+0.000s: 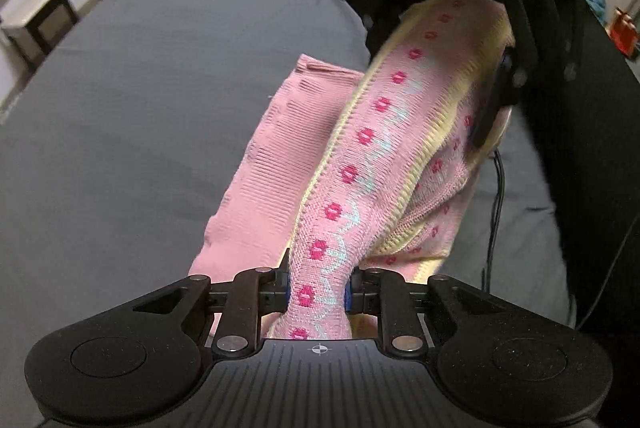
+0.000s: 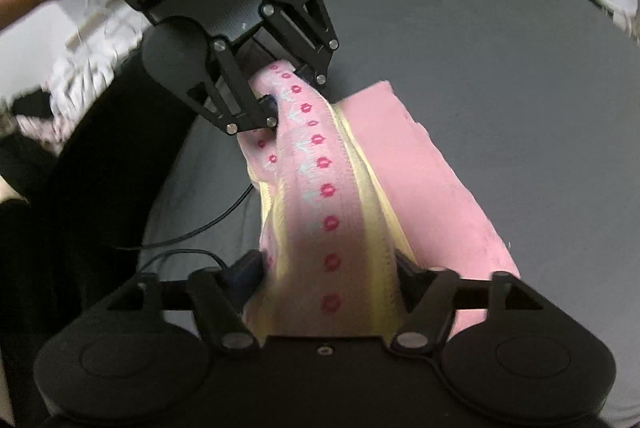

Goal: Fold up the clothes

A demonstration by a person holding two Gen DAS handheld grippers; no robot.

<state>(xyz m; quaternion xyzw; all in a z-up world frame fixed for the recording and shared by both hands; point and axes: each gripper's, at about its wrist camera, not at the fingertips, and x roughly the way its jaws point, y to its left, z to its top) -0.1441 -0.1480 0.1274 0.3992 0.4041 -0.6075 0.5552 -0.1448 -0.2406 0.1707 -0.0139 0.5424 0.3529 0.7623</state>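
Pink knit, dotted and yellow-edged — the garment (image 1: 360, 164) is pinched at one end by the left hand-held gripper (image 1: 318, 294), at the other by the right hand-held gripper (image 2: 332, 292), stretched taut between them above the bed (image 1: 140, 100). Beneath lies a folded pink piece (image 2: 420, 168) — this one seems mid-fold.

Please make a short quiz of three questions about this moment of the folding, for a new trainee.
1. True or false: the left gripper is shut on the patterned knit garment.
2. What lies flat on the grey bed sheet beside the lifted knit?
A. a blue towel
B. a plain pink cloth
C. a black jacket
3. Fill in: the right gripper holds the knit by its other ____.

Key:
1. True; it is stretched between both grippers.
2. B
3. end
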